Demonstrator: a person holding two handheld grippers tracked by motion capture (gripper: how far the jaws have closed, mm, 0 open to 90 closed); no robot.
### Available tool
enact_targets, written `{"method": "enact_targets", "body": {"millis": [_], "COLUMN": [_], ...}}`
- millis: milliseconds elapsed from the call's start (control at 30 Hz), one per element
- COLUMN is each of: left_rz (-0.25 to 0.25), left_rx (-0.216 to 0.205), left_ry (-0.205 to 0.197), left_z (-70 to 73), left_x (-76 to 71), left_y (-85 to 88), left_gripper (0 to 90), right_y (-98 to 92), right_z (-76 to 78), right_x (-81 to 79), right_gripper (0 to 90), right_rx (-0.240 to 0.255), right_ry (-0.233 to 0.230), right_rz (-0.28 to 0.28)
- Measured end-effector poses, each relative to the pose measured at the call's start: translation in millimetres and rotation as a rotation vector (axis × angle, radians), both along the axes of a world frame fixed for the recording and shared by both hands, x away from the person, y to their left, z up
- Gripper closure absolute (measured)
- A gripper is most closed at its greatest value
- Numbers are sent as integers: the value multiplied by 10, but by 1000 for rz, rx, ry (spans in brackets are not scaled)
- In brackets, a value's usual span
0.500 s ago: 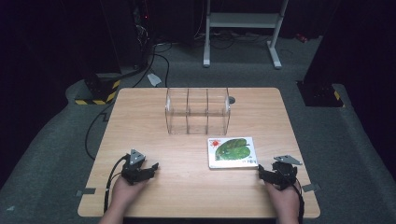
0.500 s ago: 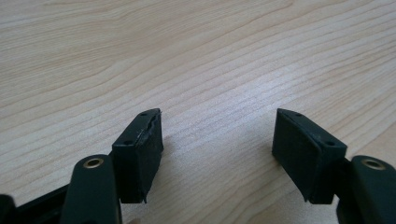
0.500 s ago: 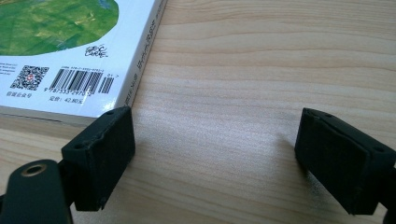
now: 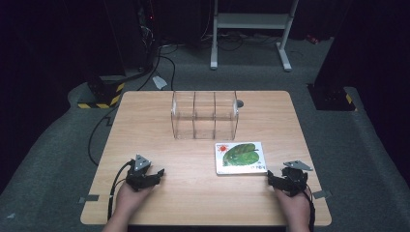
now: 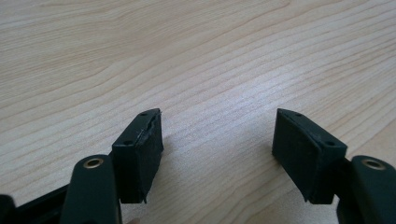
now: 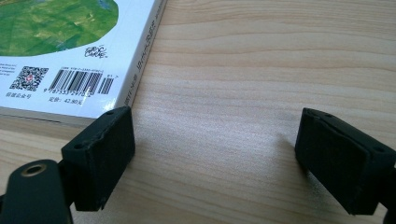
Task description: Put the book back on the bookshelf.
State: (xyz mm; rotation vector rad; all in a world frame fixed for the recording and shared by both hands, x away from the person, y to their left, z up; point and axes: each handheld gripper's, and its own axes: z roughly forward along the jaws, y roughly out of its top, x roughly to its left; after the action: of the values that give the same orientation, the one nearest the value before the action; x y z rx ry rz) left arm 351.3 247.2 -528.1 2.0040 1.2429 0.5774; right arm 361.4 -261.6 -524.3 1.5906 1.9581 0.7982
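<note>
both grippers rest at the near table point(image 4: 193, 193) edge — left gripper point(image 4: 151, 175) and right gripper point(image 4: 275, 178) with jaws apart, holding nothing. the picture book point(image 4: 241, 157) lies flat just beside the right gripper, untouched. beyond it the clear divided organizer point(image 4: 205, 115) stands empty — no step is done yet.

Your right gripper point(image 6: 215, 154) rests low over the wooden table point(image 6: 261, 60), jaws spread wide with bare wood between them. The book point(image 6: 70, 56) lies flat just past your left pad point(image 6: 100, 154) (back cover up, barcode and green artwork showing).
</note>
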Motion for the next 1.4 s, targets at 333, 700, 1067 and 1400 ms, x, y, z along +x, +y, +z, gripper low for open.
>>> {"method": "enact_targets", "body": {"millis": [333, 700, 1067, 1400], "left_rz": [0, 0, 0, 0], "left_rx": [0, 1, 0, 0], "left_ry": [0, 0, 0, 0], "left_z": [0, 0, 0, 1], "left_x": [0, -2, 0, 1], "left_y": [0, 0, 0, 0], "left_gripper": [333, 333, 333, 333], "right_y": [0, -8, -11, 14], "right_z": [0, 2, 104, 270], "right_x": [0, -2, -44, -110], "right_gripper": [120, 128, 168, 194], "right_rx": [0, 3, 40, 46], "right_ry": [0, -1, -19, -93], "right_rz": [0, 3, 1, 26]}}
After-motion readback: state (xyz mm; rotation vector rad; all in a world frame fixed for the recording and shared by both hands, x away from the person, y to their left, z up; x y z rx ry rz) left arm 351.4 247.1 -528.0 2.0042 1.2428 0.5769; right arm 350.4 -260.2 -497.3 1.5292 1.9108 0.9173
